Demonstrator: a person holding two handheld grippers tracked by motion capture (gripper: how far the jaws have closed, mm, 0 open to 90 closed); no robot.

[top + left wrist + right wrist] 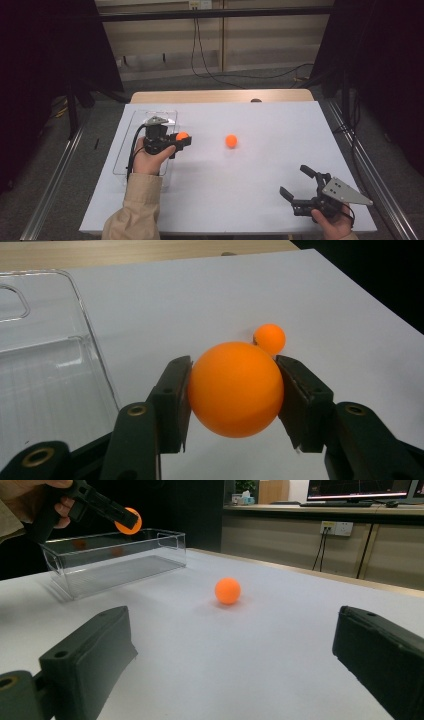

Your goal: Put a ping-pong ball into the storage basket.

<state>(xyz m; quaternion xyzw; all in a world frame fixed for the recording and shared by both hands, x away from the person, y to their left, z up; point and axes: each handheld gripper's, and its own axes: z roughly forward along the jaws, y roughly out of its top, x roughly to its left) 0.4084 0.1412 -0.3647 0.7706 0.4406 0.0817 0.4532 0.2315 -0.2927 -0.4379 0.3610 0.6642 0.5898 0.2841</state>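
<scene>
Black pads of the left gripper (235,390) clamp an orange ball (235,389) above the white table (260,180), beside a clear bin (131,131). Right gripper (296,182) rests wide apart near the front edge; a second ball (230,141) lies mid-table.

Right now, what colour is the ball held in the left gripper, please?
Orange; the ball shows best in the left gripper view.

- We see a white table top (260,190) filling the lower middle of the high view.
- Grey floor (45,165) flanks it left and right.
- Beige wall panels (260,40) cross the top, with a black cable (200,55) hanging down.
- Dark curtains (45,45) fill both upper corners.
</scene>
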